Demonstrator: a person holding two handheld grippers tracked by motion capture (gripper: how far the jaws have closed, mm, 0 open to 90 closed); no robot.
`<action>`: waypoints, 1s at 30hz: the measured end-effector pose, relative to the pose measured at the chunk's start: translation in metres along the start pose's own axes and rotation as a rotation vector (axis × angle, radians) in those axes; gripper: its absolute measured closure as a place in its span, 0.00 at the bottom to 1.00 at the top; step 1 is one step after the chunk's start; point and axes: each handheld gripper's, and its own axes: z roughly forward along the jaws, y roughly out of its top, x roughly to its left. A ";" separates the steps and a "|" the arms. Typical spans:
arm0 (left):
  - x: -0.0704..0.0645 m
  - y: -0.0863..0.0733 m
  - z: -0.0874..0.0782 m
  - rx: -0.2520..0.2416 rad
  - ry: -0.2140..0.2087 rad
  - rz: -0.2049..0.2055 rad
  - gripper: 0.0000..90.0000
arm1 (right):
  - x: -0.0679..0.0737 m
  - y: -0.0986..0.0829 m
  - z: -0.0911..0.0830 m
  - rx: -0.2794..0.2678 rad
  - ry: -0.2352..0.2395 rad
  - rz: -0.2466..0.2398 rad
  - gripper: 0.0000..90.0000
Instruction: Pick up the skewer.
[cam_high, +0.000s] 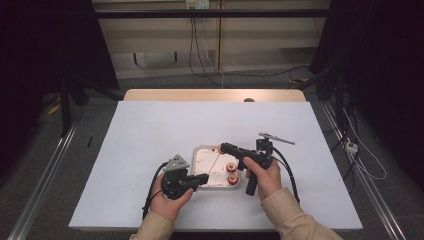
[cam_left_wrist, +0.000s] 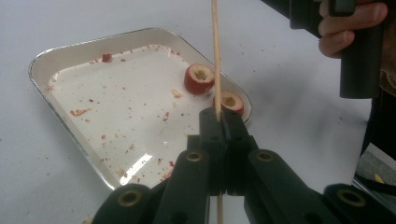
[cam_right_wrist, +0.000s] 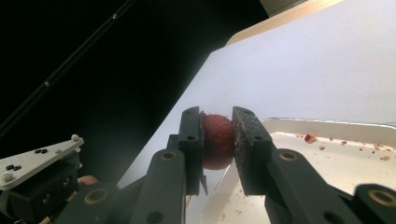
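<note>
While the left claw (cam_left_wrist: 219, 122) is clenched on a thin wooden skewer (cam_left_wrist: 215, 51) rising to the top centre of the left gripper view, the right claw (cam_right_wrist: 218, 140) grips a red fruit piece (cam_right_wrist: 217, 140) at the centre of the right gripper view, just above the tray's rim. Two cored red fruit pieces (cam_left_wrist: 200, 78) lie in the metal tray (cam_left_wrist: 42, 63), at its right side. Tray and claws sit at lower centre of the table (cam_high: 150, 125) in the high view. No writing is legible.
</note>
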 end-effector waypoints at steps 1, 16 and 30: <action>0.000 0.000 0.001 0.001 -0.003 -0.005 0.99 | 0.001 0.000 0.000 0.000 -0.001 -0.002 0.83; -0.005 0.002 0.002 -0.023 -0.009 -0.001 1.00 | -0.002 -0.001 -0.002 -0.010 -0.002 0.019 0.73; -0.005 0.001 0.001 -0.035 0.008 -0.008 1.00 | 0.002 -0.007 0.006 0.002 0.011 0.016 0.82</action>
